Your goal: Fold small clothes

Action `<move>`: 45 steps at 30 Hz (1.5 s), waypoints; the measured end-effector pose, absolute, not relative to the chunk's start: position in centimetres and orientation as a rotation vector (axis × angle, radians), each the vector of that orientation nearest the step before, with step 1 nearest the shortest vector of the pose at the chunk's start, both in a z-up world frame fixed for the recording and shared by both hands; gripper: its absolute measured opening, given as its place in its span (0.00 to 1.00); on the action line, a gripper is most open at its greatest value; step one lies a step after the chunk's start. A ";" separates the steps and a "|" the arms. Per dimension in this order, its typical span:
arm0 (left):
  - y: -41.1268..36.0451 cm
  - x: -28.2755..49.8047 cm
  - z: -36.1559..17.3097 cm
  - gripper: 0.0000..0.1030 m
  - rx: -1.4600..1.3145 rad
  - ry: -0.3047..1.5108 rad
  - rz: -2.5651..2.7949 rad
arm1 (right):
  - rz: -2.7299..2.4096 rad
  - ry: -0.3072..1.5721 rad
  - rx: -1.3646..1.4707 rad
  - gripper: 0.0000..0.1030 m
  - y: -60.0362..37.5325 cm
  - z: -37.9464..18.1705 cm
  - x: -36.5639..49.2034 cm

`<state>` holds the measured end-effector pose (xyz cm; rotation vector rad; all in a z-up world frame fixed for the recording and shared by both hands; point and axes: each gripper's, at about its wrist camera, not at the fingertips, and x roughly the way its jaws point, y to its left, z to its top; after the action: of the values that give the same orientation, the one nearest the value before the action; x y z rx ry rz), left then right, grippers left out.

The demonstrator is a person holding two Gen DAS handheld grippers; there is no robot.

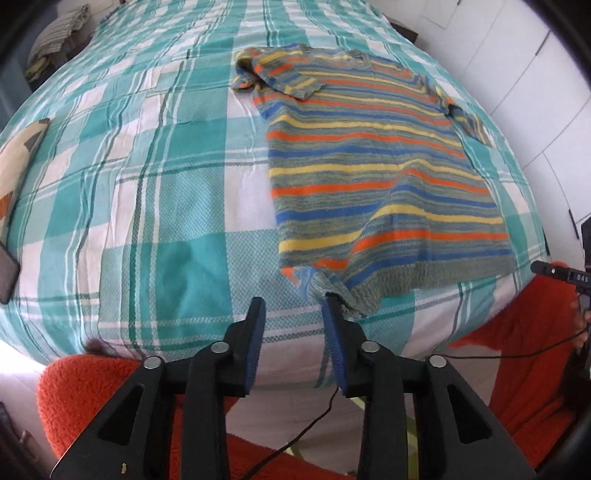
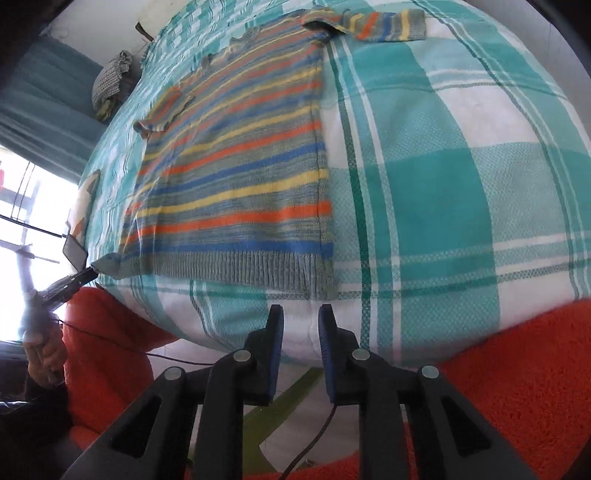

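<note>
the left gripper (image 1: 293,314) stands with its jaws parted, one finger (image 1: 334,325) touching the lifted hem corner of the striped sweater (image 1: 373,162), nothing pinched. the right gripper (image 2: 301,319) is parted too, just short of the hem. the sweater lies flat on the checked bedspread (image 1: 147,184). best to slide each lower finger under a hem corner, then close both evenly.

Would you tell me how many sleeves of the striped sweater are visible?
2. One sleeve lies stretched out flat at the far right of the sweater; the other sleeve is folded in over the left shoulder.
</note>
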<state>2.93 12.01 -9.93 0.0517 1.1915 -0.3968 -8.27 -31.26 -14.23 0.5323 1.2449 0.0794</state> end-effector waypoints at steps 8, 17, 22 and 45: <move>11.1 7.0 -16.1 0.67 -0.083 1.316 -0.257 | 0.136 1.128 0.693 0.69 -33.8 -15.8 -3.9; 9.5 3.9 -15.8 0.00 0.063 1.340 -0.267 | 0.084 1.262 0.665 0.04 -33.5 -16.5 -5.8; 6.2 4.6 -18.7 0.00 0.269 1.355 -0.195 | -0.006 1.378 0.599 0.04 -32.7 -20.9 -4.6; 9.1 5.7 -10.3 0.64 0.152 1.115 -0.057 | -0.031 0.903 0.825 0.47 -54.0 -17.5 15.1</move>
<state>5.68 9.05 -10.26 0.1525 1.1152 -0.0574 15.06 -53.97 -17.50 0.8248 0.9031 -0.0307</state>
